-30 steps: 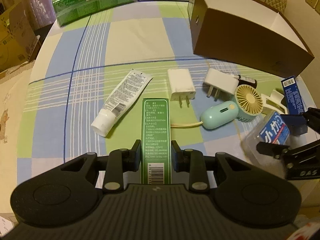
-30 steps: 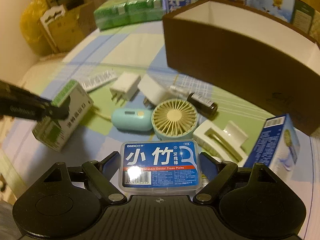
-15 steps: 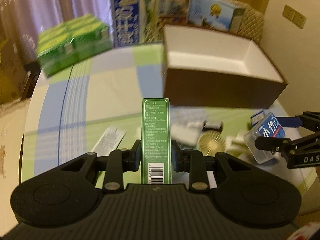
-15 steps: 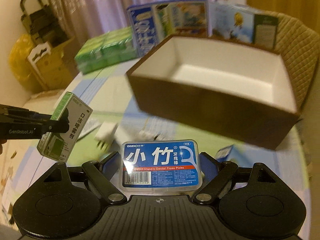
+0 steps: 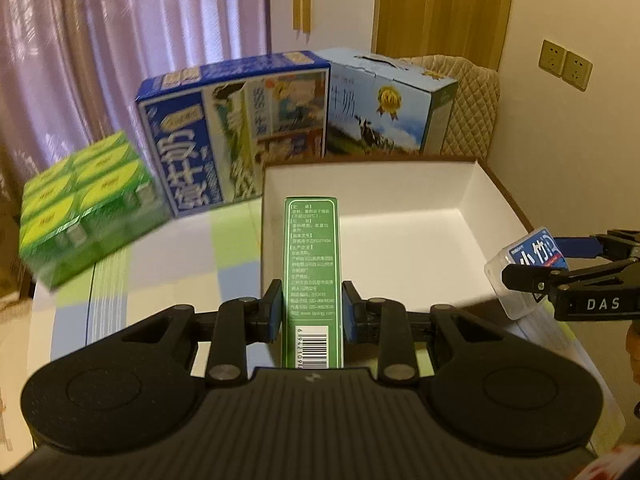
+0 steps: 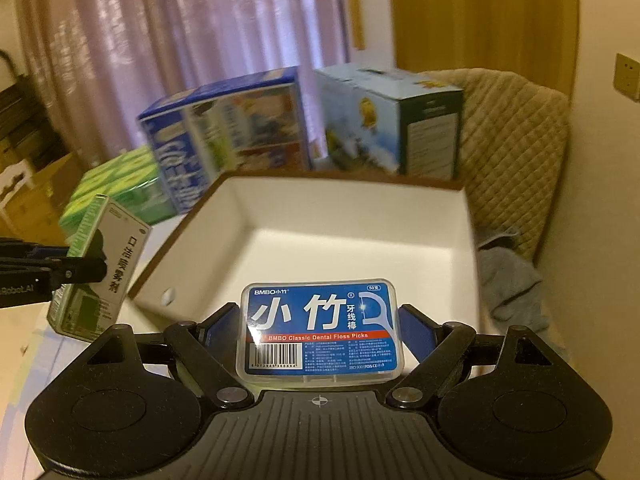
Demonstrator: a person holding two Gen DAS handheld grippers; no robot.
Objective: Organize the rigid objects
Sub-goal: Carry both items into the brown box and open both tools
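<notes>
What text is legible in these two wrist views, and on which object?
"BMBO小竹", "小竹", "牙线棒", "BMBO Classic Dental Floss Picks", "50支": floss pick case in the right gripper.
"口洁喷雾剂": green carton, side face.
"www.bysng.com": green carton, back panel; other print there too small.
"DAS": right gripper's finger.
"Robot.AI", partly cut off: left gripper, seen from the right wrist.
"牛奶": light-blue milk carton.
Dark-blue carton: too blurred.

Left gripper (image 5: 312, 306) clamps a slim green carton (image 5: 312, 276), barcode end nearest the lens, over the near wall of a brown box with a white interior (image 5: 400, 216). At right, the right gripper (image 5: 532, 258) holds a clear floss-pick case with a blue label (image 5: 528, 256). Behind: two milk cartons (image 5: 224, 136), a blurred green multipack (image 5: 84, 200), a checked tablecloth (image 5: 172, 256).
</notes>
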